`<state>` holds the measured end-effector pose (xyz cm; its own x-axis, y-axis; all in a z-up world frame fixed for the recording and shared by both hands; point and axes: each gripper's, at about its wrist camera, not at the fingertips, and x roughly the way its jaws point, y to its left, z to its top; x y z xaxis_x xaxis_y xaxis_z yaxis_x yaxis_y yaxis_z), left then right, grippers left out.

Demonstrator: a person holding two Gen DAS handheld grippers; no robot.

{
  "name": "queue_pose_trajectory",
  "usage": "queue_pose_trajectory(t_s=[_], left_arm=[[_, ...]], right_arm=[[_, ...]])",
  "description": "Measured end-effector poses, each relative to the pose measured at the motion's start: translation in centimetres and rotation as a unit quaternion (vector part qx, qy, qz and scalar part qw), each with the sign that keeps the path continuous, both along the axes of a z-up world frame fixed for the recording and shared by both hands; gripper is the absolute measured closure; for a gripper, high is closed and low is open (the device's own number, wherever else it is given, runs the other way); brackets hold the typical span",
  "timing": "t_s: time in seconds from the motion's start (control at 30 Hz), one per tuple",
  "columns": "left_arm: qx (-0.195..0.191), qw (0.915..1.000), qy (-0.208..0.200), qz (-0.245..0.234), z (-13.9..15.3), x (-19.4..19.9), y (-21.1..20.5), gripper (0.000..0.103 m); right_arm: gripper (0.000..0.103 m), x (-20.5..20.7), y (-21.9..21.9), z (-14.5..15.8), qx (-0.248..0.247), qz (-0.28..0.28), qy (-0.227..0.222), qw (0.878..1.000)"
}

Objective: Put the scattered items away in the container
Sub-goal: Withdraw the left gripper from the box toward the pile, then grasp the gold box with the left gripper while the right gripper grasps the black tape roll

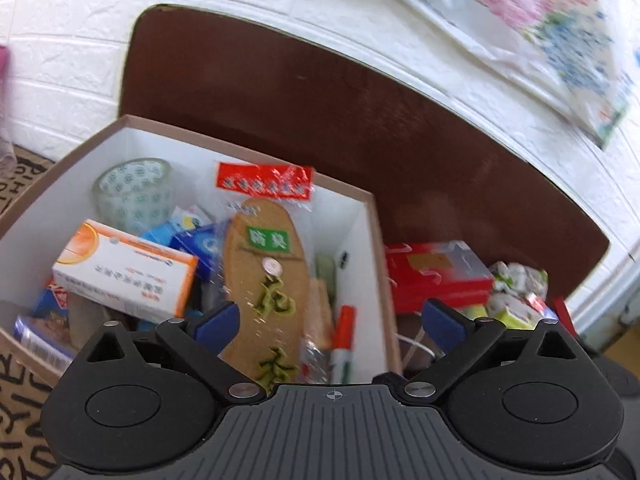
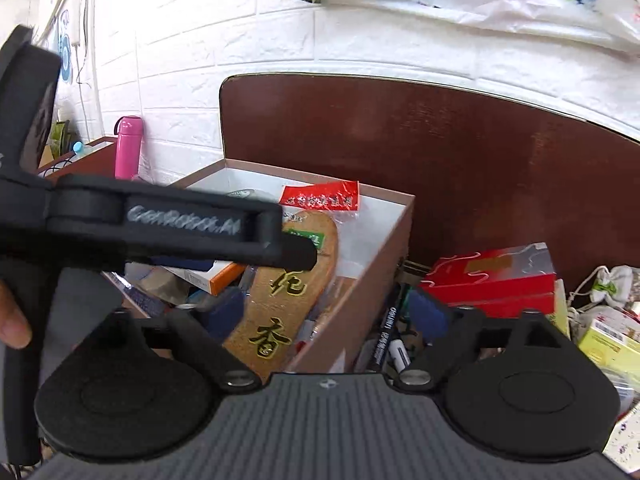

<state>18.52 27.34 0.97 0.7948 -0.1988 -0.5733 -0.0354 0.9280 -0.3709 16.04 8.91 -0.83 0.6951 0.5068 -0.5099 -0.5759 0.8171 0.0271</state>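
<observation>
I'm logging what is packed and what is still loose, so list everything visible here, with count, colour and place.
box: one, brown outside, white inside, on the table against the wall
insole pack: one, tan with red header, upright in the box
tape roll: one, clear, back left of the box
medicine carton: one, white and orange, left in the box
red box: one, on the table right of the box
black marker: one, on the table beside the box
pink bottle: one, by the wall
left gripper: open, over the box
right gripper: open, empty
</observation>
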Motion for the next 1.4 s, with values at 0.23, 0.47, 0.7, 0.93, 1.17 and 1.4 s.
queue_pose_trajectory(t_s=[0.23,0.47,0.7,0.93,1.17,1.4], left_arm=[[0.022,0.999,-0.012,-0.037,0.4,-1.6,-3.7,0.0],[0.028,0.9972,-0.031,-0.062,0.6,-4.2,-7.5,0.0],[0.022,0.995,-0.044,-0.087,-2.2,-8.8,-11.7,0.0],[0.025,0.996,-0.034,-0.079,-6.8,-9.9,-14.6,0.0],[0.019,0.9992,-0.023,-0.028,-8.7,-8.4,-13.5,0.005],[-0.005,1.0,-0.008,0.0,-10.7,-6.9,-12.4,0.016]], right_arm=[[0.002,-1.5,-3.5,1.4,0.007,-0.02,-0.012,1.0],[0.001,-4.0,-6.8,1.8,0.02,-0.033,-0.015,0.999],[0.001,-8.0,-10.5,-1.2,0.033,-0.076,-0.01,0.997],[0.001,-9.2,-13.5,-5.7,-0.004,-0.139,0.013,0.99],[0.005,-7.5,-14.8,-6.6,-0.005,-0.179,0.012,0.984],[0.022,-4.8,-14.6,-6.7,-0.042,-0.17,-0.008,0.984]])
